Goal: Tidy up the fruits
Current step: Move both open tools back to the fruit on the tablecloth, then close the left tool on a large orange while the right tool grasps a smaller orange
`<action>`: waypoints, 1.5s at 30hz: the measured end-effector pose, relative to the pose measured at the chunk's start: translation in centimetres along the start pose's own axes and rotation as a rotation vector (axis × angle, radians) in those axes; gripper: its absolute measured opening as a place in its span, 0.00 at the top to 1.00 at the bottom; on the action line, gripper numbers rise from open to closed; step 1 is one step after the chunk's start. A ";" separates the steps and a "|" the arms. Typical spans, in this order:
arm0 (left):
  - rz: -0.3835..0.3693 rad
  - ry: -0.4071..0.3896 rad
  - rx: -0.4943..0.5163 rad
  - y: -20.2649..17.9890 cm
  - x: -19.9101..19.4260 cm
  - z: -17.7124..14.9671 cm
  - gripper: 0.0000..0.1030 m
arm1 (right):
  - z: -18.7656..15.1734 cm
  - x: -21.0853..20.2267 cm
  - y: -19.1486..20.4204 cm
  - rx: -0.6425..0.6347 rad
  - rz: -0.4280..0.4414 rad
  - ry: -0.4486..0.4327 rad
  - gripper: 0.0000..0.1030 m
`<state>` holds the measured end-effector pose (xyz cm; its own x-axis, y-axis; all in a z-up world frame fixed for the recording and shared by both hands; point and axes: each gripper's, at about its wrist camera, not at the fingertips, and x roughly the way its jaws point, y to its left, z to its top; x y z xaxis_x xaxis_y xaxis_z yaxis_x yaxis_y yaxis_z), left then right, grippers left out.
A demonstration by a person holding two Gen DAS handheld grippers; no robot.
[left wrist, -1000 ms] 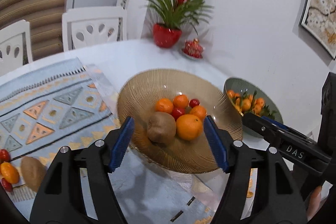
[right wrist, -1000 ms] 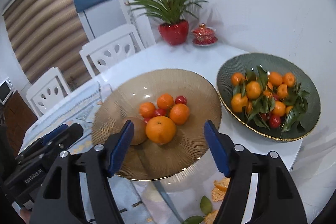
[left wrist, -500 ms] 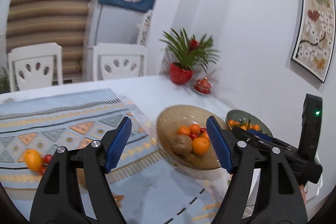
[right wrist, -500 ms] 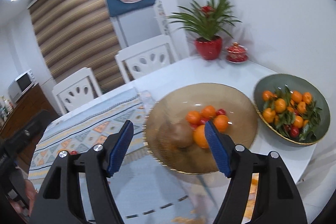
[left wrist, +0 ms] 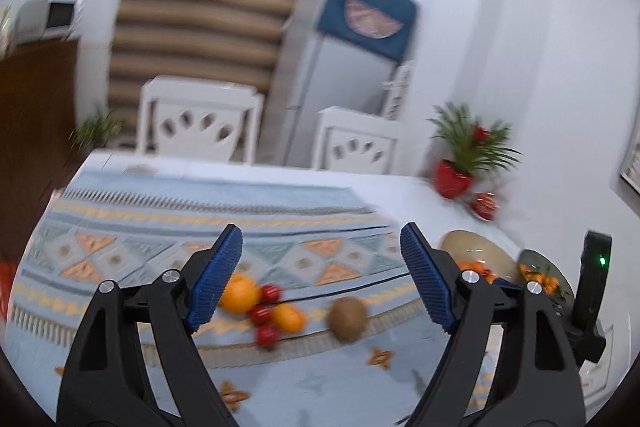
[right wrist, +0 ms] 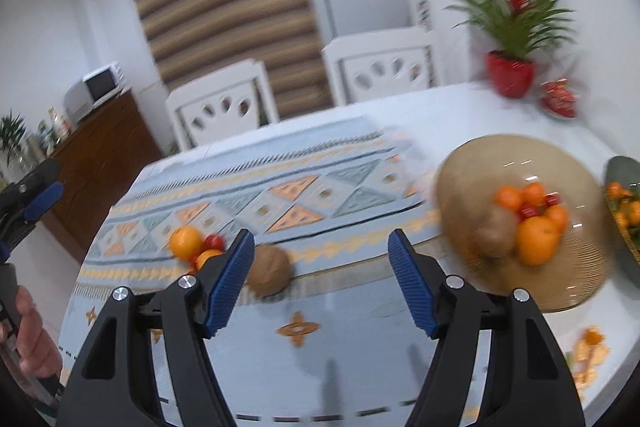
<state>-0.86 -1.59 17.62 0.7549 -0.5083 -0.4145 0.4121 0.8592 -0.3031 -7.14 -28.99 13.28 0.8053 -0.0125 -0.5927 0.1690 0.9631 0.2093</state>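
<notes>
Left wrist view. The left gripper hangs above the patterned table runner with its jaws spread wide and nothing between them. On the runner lies a loose cluster of fruit: an orange, a smaller orange fruit, small red fruits and, just to the right, a kiwi. Far right, the amber glass bowl and the green bowl are partly hidden; both hold orange fruit, blurred.

Right wrist view. The right gripper is likewise released and empty, above the runner. The kiwi lies beside its left finger. The amber glass bowl contains oranges, a second kiwi and small red fruits. The green bowl, at the frame's edge, holds mandarins with leaves.
</notes>
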 end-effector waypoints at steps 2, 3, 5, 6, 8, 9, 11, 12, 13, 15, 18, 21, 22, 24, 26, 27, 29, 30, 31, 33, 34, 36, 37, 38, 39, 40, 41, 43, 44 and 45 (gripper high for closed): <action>0.028 0.035 -0.033 2.5 1.1 -0.4 0.22 | -0.5 1.4 1.4 -0.024 0.014 0.029 0.34; 0.035 0.051 -0.042 3.3 1.5 -0.6 0.22 | -0.8 2.2 2.4 -0.042 0.021 0.045 0.35; 0.051 0.104 -0.064 5.3 3.4 -1.4 0.22 | -1.2 3.8 4.0 -0.075 0.030 0.077 0.37; 0.054 0.129 -0.072 6.0 4.3 -1.8 0.22 | -1.3 4.5 4.7 -0.090 0.035 0.090 0.38; 0.047 0.197 -0.088 7.2 7.0 -2.4 0.21 | -1.6 5.7 6.0 -0.122 0.052 0.119 0.39; 0.042 0.230 -0.101 8.0 7.9 -2.9 0.20 | -1.8 6.7 7.1 -0.147 0.066 0.138 0.39; 0.022 0.293 -0.141 9.0 10.4 -3.7 0.20 | -2.1 8.0 8.6 -0.192 0.081 0.164 0.39; 0.016 0.313 -0.161 9.4 11.4 -4.1 0.20 | -2.4 9.0 9.6 -0.221 0.078 0.180 0.40; 0.013 0.329 -0.177 9.7 12.1 -4.4 0.20 | -2.7 9.7 10.3 -0.241 0.068 0.189 0.41; -0.002 0.358 -0.217 10.4 14.1 -5.2 0.20 | -3.3 11.3 11.4 -0.271 0.066 0.209 0.45; -0.009 0.368 -0.230 10.8 15.5 -6.3 0.20 | -4.0 13.2 12.4 -0.299 0.072 0.245 0.46; 0.010 0.357 -0.204 10.7 16.0 -6.8 0.20 | -4.5 14.4 13.1 -0.331 0.074 0.263 0.47; 0.014 0.357 -0.200 10.7 16.2 -6.8 0.20 | -4.6 14.7 13.3 -0.339 0.075 0.266 0.47; 0.006 0.353 -0.215 11.0 16.3 -6.8 0.21 | -4.8 15.3 13.7 -0.352 0.073 0.269 0.48; -0.009 0.361 -0.230 11.1 16.5 -6.9 0.21 | -4.8 15.9 13.8 -0.356 0.066 0.273 0.50; -0.013 0.363 -0.230 11.1 16.7 -6.9 0.21 | -4.8 16.3 13.8 -0.351 0.068 0.277 0.50; -0.017 0.369 -0.222 10.8 16.9 -7.0 0.21 | -4.7 16.7 13.5 -0.337 0.075 0.277 0.51; -0.019 0.370 -0.218 10.6 16.9 -7.1 0.22 | -4.7 17.0 13.4 -0.330 0.076 0.283 0.51; -0.019 0.369 -0.211 10.4 17.0 -7.1 0.22 | -4.7 17.2 13.3 -0.326 0.079 0.288 0.51; -0.017 0.369 -0.203 10.2 17.1 -7.1 0.23 | -4.9 17.7 13.3 -0.325 0.082 0.299 0.51; -0.019 0.372 -0.201 10.1 17.2 -7.2 0.24 | -5.1 18.0 13.3 -0.328 0.086 0.305 0.51; -0.018 0.381 -0.203 10.1 17.5 -7.3 0.30 | -5.4 18.0 13.8 -0.357 0.066 0.288 0.55; -0.014 0.384 -0.205 10.1 17.5 -7.4 0.32 | -5.5 18.0 13.9 -0.365 0.061 0.285 0.57; -0.008 0.388 -0.206 10.2 17.7 -7.5 0.36 | -5.7 18.1 14.0 -0.371 0.059 0.280 0.59; -0.004 0.390 -0.210 10.4 17.7 -7.6 0.40 | -5.7 18.1 14.0 -0.372 0.058 0.275 0.59; -0.001 0.391 -0.215 10.5 17.8 -7.6 0.42 | -5.7 18.1 13.9 -0.372 0.057 0.271 0.59; 0.002 0.391 -0.222 10.7 17.8 -7.6 0.45 | -5.7 18.0 13.9 -0.371 0.059 0.268 0.60; -0.004 0.389 -0.235 11.0 17.8 -7.7 0.45 | -5.8 18.0 13.9 -0.371 0.061 0.264 0.60; -0.005 0.387 -0.237 11.0 17.8 -7.7 0.45 | -5.8 17.9 13.9 -0.370 0.063 0.261 0.60; -0.003 0.386 -0.238 11.0 17.7 -7.7 0.45 | -5.8 17.9 13.8 -0.369 0.068 0.258 0.61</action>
<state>13.16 -1.58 0.35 0.4896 -0.5340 -0.6893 0.2516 0.8434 -0.4747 6.28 -14.33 1.08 0.6317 0.0766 -0.7715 -0.1307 0.9914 -0.0086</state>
